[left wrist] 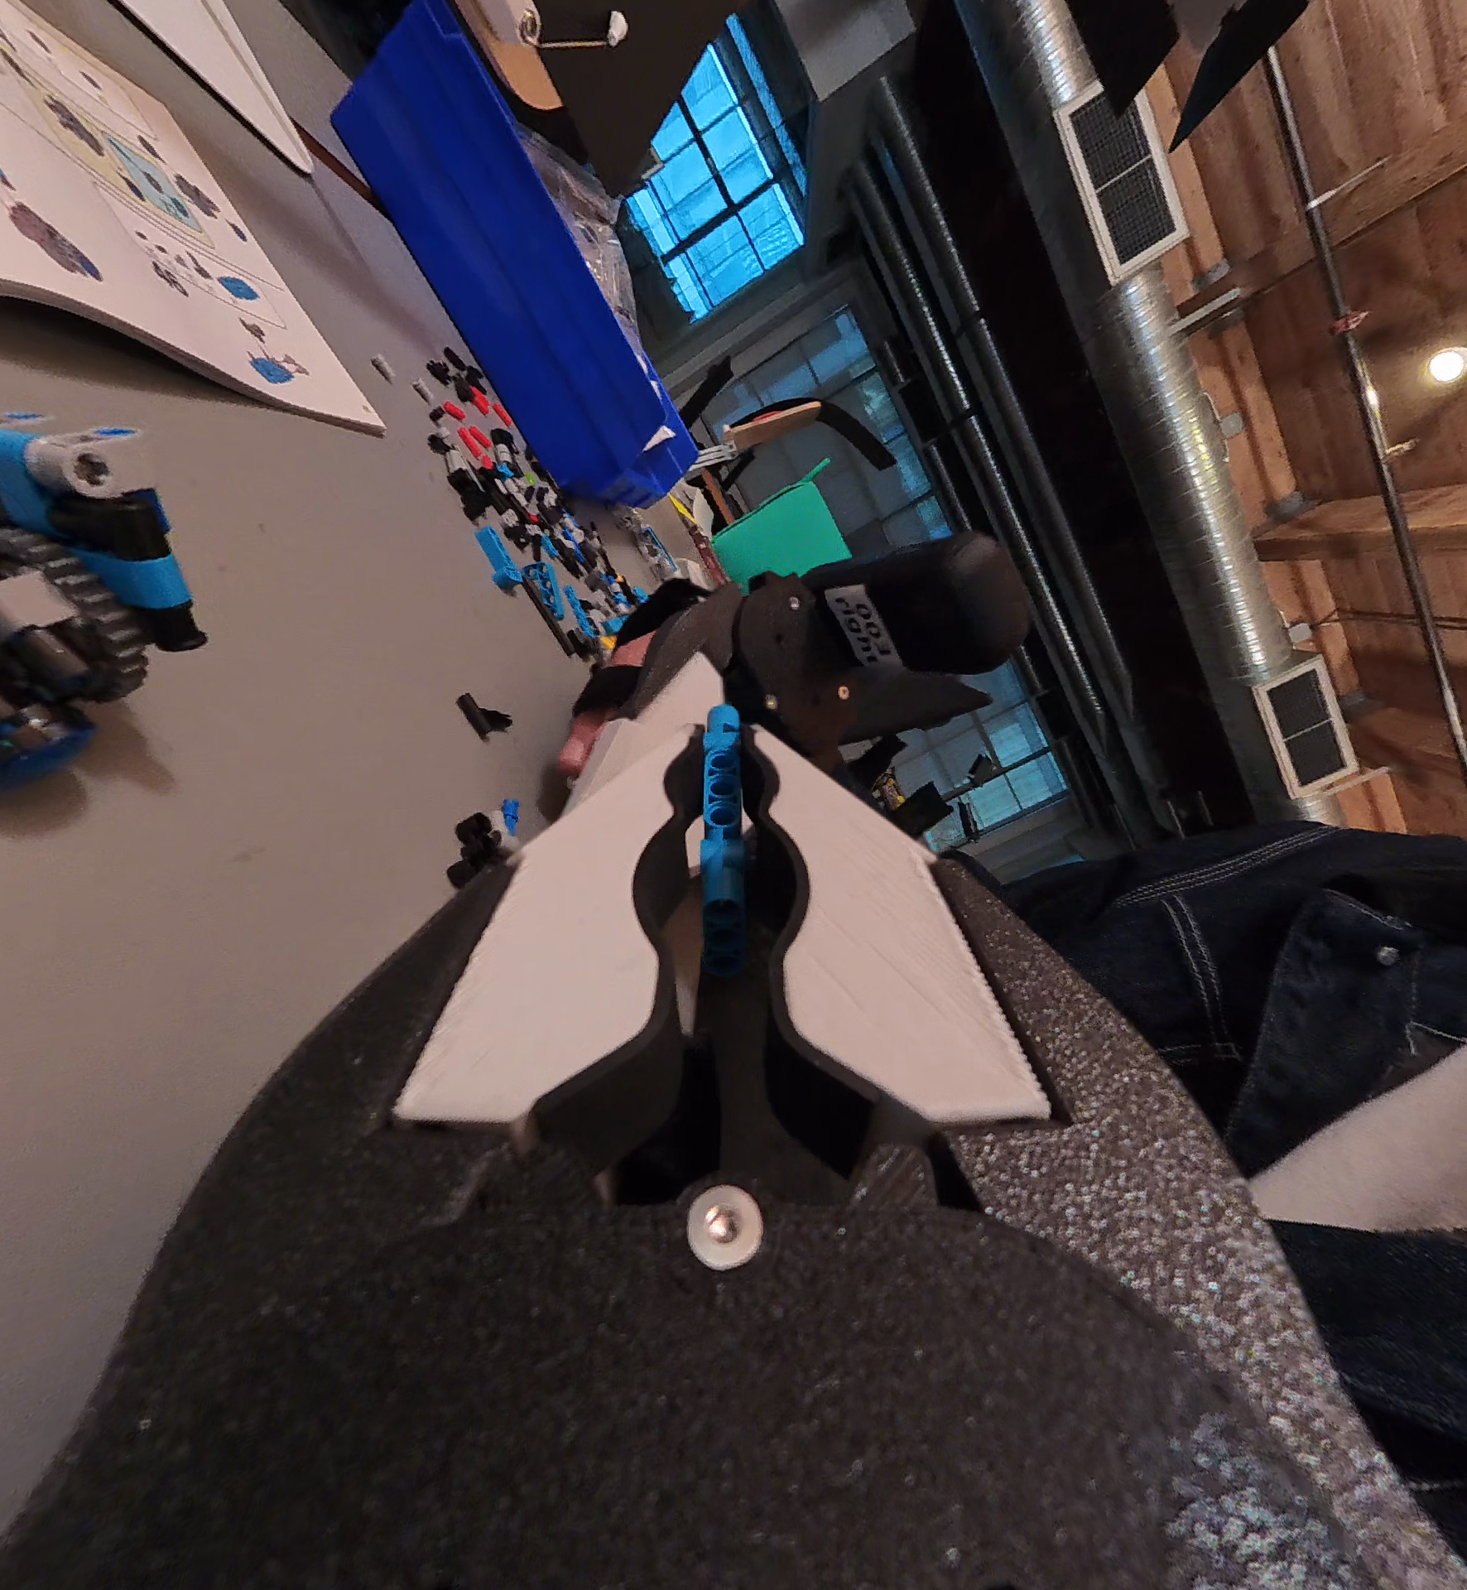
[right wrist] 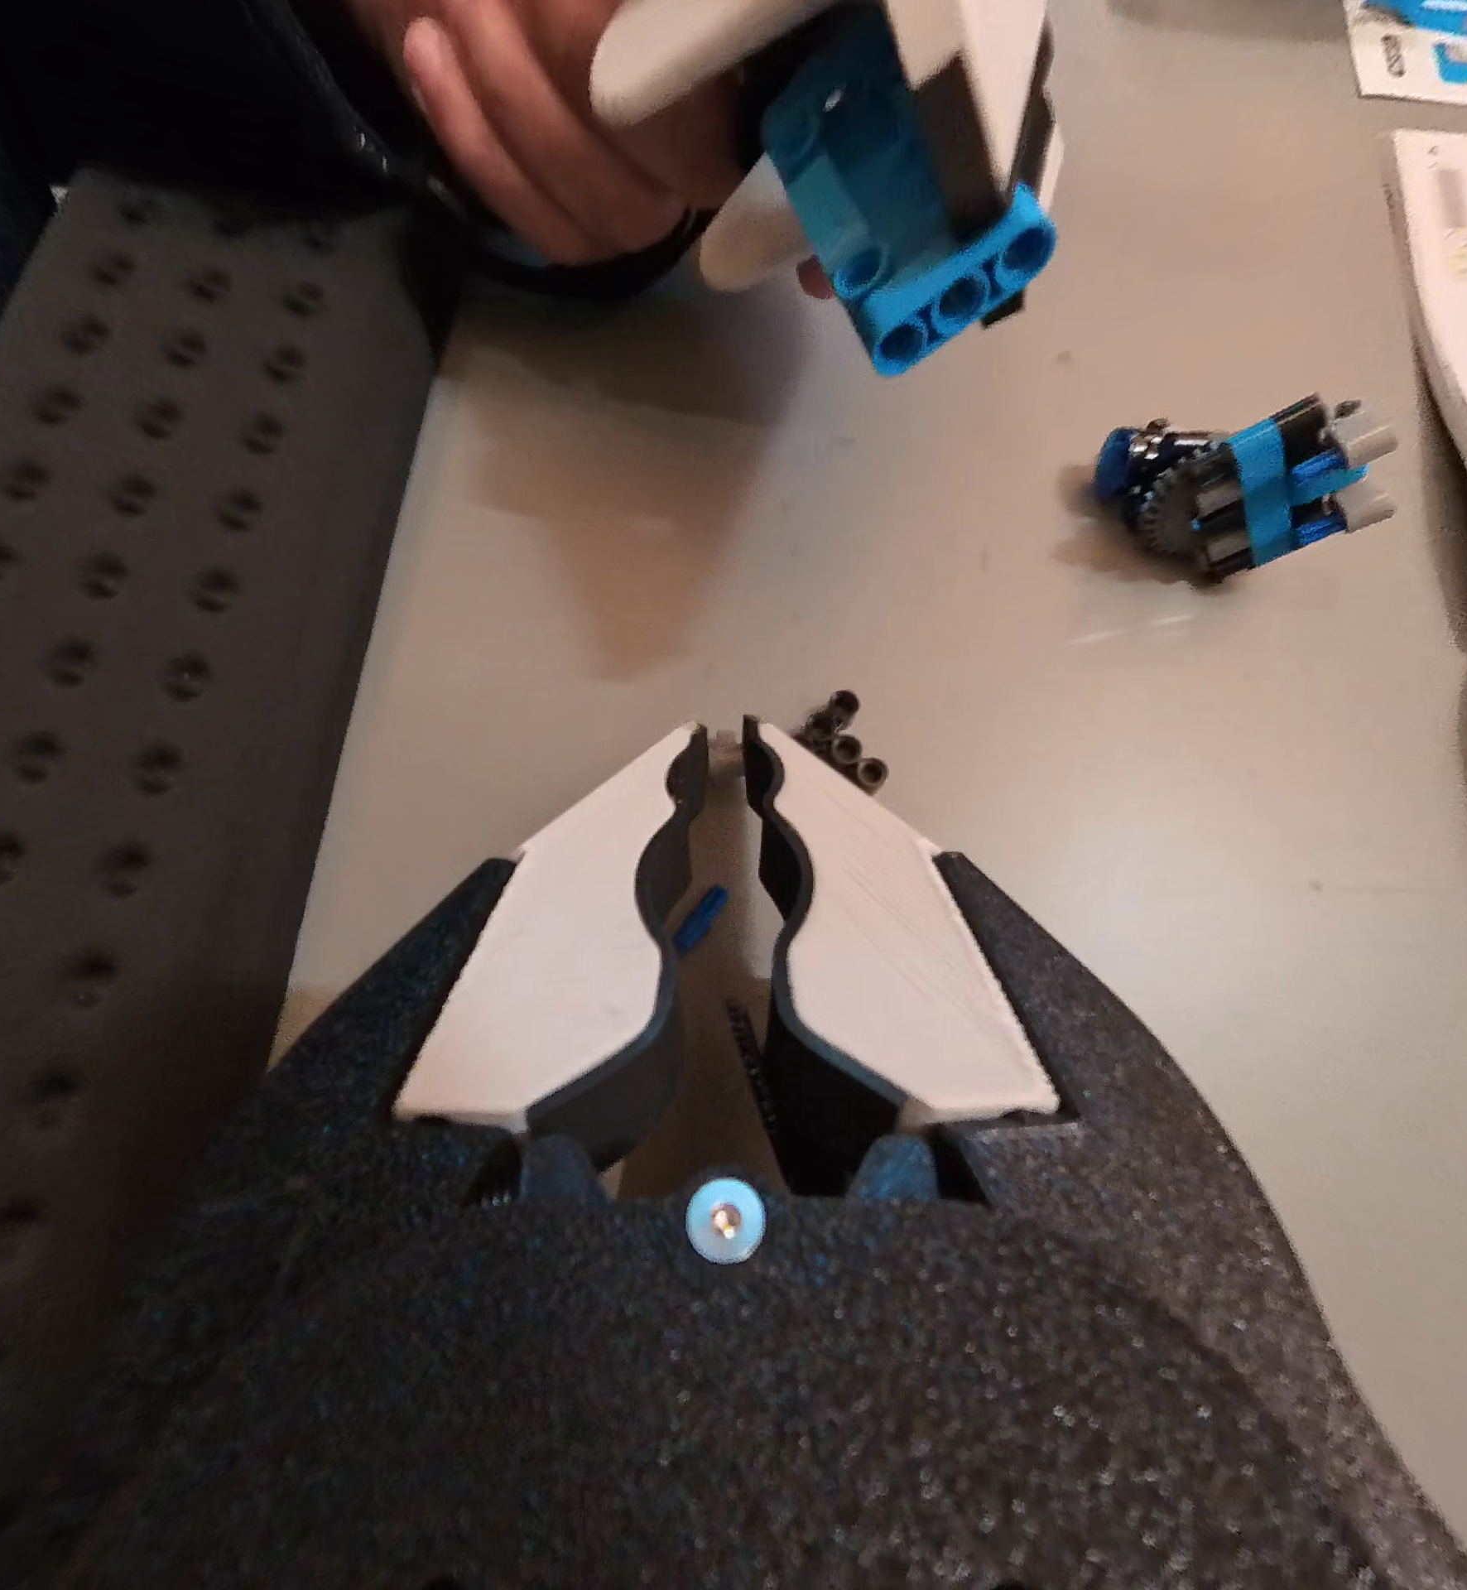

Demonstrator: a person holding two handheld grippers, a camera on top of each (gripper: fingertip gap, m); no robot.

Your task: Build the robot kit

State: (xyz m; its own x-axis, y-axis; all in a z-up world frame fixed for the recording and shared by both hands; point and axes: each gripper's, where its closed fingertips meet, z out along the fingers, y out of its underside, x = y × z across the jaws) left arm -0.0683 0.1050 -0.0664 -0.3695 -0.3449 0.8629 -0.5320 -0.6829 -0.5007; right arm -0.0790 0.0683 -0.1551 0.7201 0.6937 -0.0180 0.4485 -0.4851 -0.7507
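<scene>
My left gripper [left wrist: 723, 731] is shut on a blue beam with round holes [left wrist: 721, 826] and holds it in the air, tilted over the grey table [left wrist: 300, 774]. In the right wrist view this gripper [right wrist: 962, 215] and its blue beam [right wrist: 928, 258] hang at the top, with a hand [right wrist: 541, 155] behind. My right gripper [right wrist: 723, 742] is nearly shut, pinching a small pale piece [right wrist: 727, 761] at its tips, low over the table [right wrist: 1057, 860]. A small blue pin [right wrist: 700, 916] lies under its fingers. Small black parts [right wrist: 842, 748] lie beside its right fingertip.
A part-built blue, black and grey model with gears [right wrist: 1246, 490] stands on the table, also in the left wrist view [left wrist: 42, 585]. Loose small parts [left wrist: 524, 516] lie before a blue bin [left wrist: 498, 258]. An open instruction booklet [left wrist: 111, 215] lies nearby. A perforated grey plate [right wrist: 154, 602] borders the table. Across from one pair of fingers to the other is roughly 9 cm. The small blue pin [right wrist: 700, 916] is about 4 cm from my right fingertips and 12 cm from my left.
</scene>
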